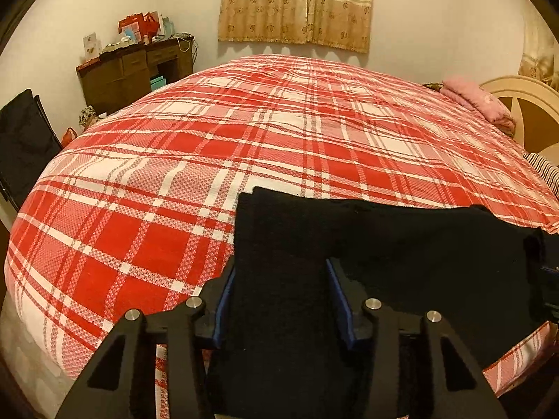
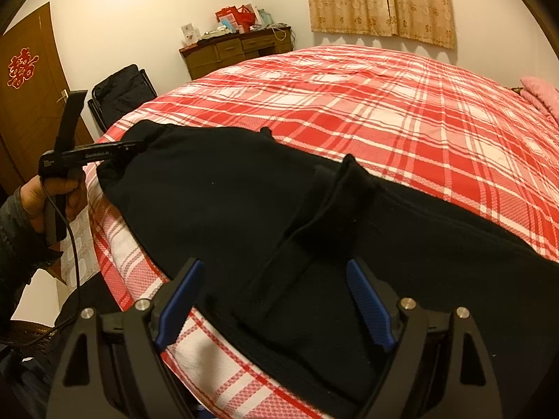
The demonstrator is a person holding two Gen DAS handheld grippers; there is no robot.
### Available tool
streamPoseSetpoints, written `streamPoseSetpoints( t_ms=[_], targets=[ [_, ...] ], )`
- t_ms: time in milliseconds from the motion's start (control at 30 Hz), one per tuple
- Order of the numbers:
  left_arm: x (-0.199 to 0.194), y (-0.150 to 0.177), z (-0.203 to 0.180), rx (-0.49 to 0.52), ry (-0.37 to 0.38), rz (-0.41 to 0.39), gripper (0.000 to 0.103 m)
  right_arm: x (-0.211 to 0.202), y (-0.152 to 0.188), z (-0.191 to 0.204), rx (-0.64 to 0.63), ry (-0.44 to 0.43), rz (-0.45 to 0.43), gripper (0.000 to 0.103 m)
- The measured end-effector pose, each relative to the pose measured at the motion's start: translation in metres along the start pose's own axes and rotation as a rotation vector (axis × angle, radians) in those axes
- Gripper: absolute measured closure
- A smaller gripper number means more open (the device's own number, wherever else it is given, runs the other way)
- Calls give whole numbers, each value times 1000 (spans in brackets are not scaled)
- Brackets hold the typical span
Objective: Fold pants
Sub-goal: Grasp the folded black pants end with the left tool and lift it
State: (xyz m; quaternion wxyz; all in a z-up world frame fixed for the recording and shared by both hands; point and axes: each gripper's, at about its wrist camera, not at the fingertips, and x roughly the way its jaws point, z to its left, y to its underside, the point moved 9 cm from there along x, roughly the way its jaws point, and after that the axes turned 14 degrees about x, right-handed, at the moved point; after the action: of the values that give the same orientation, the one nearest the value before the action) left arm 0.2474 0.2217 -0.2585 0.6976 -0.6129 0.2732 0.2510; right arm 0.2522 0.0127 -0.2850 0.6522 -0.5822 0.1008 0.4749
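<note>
Nearest the left wrist camera, the left gripper (image 1: pixel 279 300) has its blue-padded fingers (image 1: pixel 223 307) on either side of a strip of the black pants (image 1: pixel 384 244), which fills the gap between them; whether the pads already press the cloth cannot be told. In the right wrist view the same gripper (image 2: pixel 139 146) shows at the far left, held in the person's hand (image 2: pixel 52 202) with a cable hanging below, its tip at the pants' left corner (image 2: pixel 150 132).

The pants (image 2: pixel 244 209) lie along the near edge of the bed (image 1: pixel 279 122), spread across the red-and-white plaid cover — their left end near the bed's corner, the rest running off to the right. A raised fold (image 2: pixel 349 181) stands up in the middle of the cloth.

Further right, the right gripper (image 2: pixel 276 300) hovers over the pants with its fingers (image 2: pixel 367 300) wide apart, cloth below them but not pinched.

Beyond the bed stand a brown desk (image 1: pixel 132 73) against the wall, a curtain (image 1: pixel 297 3) — and a pink pillow (image 1: pixel 478 101) at the far right.
</note>
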Motion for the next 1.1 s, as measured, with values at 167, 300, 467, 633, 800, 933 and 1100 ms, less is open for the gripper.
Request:
streamPoseSetpoints(
  t_ms=[167, 300, 467, 633, 800, 933, 1100],
  targets=[
    [-6, -4, 3, -75, 89, -17, 76, 1, 2, 1, -17, 14, -3, 16],
    [-2, -1, 1, -79, 94, -13, 76, 2, 3, 2, -31, 17, 0, 13],
    [-4, -2, 6, -77, 78, -7, 63, 3, 4, 4, -48, 28, 0, 13],
    [-3, 1, 2, -26, 56, -13, 61, 4, 4, 5, -56, 34, 1, 12],
    [-8, 5, 11, -119, 180, -18, 80, 5, 4, 5, -58, 32, 1, 12],
    [-20, 2, 7, -148, 223, -43, 82, 4, 2, 4, -39, 17, -4, 12],
    [-45, -21, -4, -189, 286, -105, 82, -1, -3, 2, 12, -13, -1, 13]
  ],
)
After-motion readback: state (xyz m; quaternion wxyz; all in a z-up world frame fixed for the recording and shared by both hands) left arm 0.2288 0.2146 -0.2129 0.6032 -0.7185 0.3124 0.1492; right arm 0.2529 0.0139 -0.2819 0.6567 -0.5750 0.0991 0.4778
